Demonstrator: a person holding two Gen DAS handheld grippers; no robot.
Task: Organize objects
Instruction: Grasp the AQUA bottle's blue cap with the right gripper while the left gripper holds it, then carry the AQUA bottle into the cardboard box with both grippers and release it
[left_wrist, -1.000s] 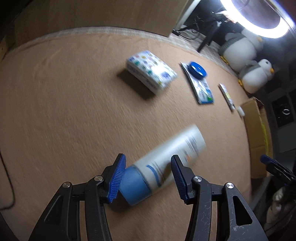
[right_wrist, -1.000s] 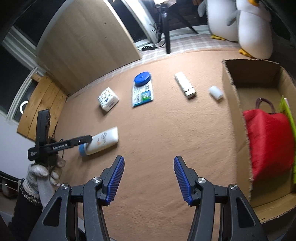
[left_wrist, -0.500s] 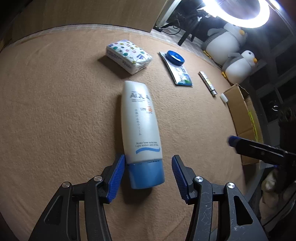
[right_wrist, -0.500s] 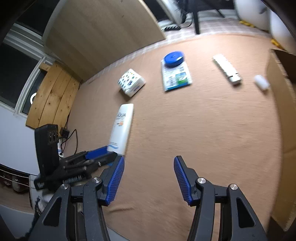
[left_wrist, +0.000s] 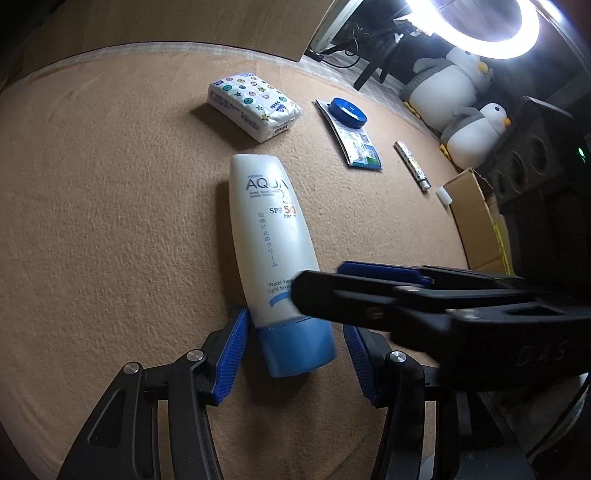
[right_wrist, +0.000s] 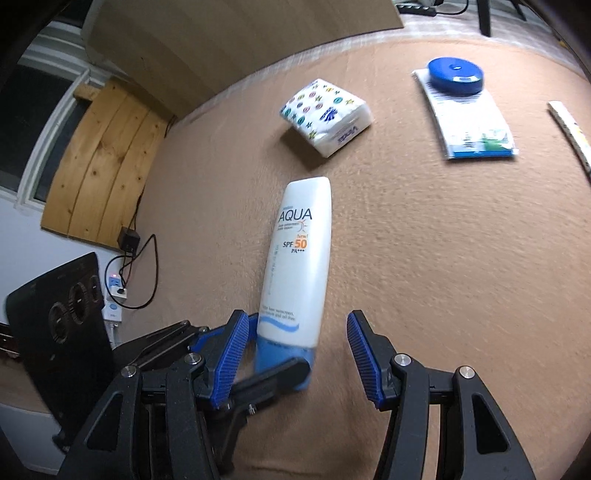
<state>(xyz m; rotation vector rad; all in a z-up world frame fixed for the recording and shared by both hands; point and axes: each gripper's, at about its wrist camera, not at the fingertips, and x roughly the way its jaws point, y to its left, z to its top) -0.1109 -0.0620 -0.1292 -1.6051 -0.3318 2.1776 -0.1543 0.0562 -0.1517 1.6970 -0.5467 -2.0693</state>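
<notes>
Sunscreen tube (left_wrist: 271, 236), white, blue cap, lying flat

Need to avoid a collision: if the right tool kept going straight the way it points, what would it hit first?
Most likely the sunscreen tube: its blue cap end lies between the open fingers of the right tool. The left tool already straddles that cap and might be clipped first; depth is unclear.

Black tongs (left_wrist: 295, 354), ribbed blue pads (left_wrist: 231, 356)
</notes>
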